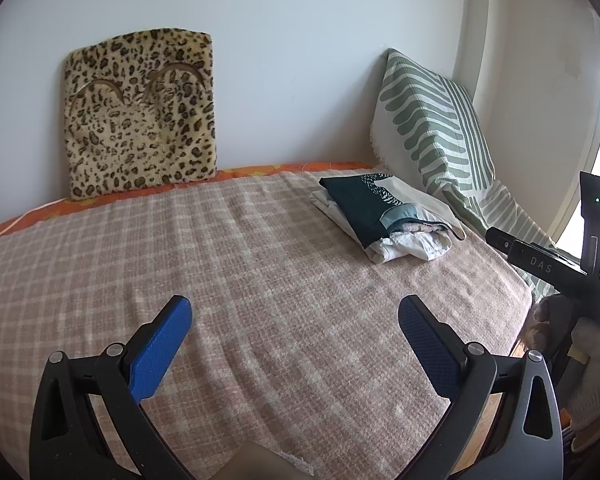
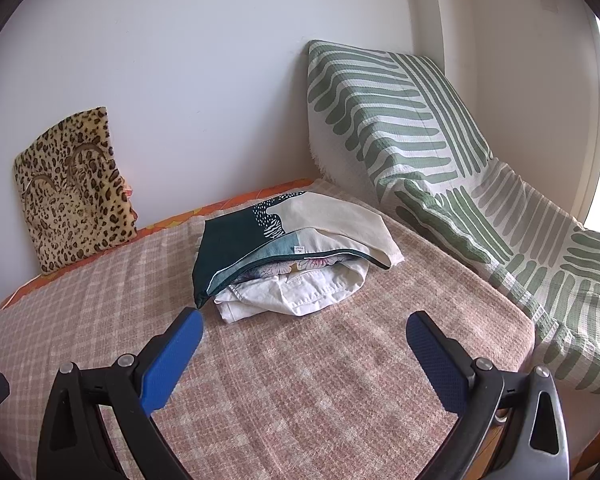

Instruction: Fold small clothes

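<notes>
A small pile of folded clothes [image 1: 384, 216] lies at the far right of the checked pink blanket [image 1: 240, 264]; a dark teal and cream piece is on top, white garments beneath. It also shows in the right wrist view [image 2: 296, 256], close ahead. My left gripper [image 1: 296, 312] is open and empty above the blanket, well short of the pile. My right gripper [image 2: 304, 328] is open and empty, its left fingertip just in front of the pile's near corner. The right gripper's body [image 1: 556, 276] shows at the left view's right edge, held by a gloved hand.
A leopard-print cushion [image 1: 140, 116] leans on the wall at the back left. A green-and-white striped cover [image 2: 440, 168] drapes over something along the right side. An orange sheet edge [image 1: 260, 170] shows at the back. The blanket [image 2: 320, 380] ends at the right.
</notes>
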Motion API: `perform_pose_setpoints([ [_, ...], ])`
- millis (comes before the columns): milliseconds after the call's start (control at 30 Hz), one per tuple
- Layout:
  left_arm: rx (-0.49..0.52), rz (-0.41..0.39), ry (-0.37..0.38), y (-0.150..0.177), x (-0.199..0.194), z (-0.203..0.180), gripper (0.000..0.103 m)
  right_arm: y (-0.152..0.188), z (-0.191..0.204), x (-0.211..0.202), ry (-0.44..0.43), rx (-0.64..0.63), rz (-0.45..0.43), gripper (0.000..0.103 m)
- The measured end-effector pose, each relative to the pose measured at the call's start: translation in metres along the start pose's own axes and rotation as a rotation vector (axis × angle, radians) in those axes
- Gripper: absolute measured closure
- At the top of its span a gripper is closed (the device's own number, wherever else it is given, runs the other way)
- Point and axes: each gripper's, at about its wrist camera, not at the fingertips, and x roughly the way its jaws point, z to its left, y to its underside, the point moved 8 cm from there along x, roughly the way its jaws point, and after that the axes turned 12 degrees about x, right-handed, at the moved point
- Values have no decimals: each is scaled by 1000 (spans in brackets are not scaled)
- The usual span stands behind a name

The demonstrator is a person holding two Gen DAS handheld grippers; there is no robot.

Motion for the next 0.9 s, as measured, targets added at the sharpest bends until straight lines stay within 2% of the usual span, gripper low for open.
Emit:
perform_pose_setpoints([
  [667, 8, 8, 9, 1, 2, 2, 0, 1, 1, -1, 2, 3, 2, 0],
  [900, 48, -14, 10, 1, 0, -1, 0, 2, 2, -1, 1, 1, 0, 0],
])
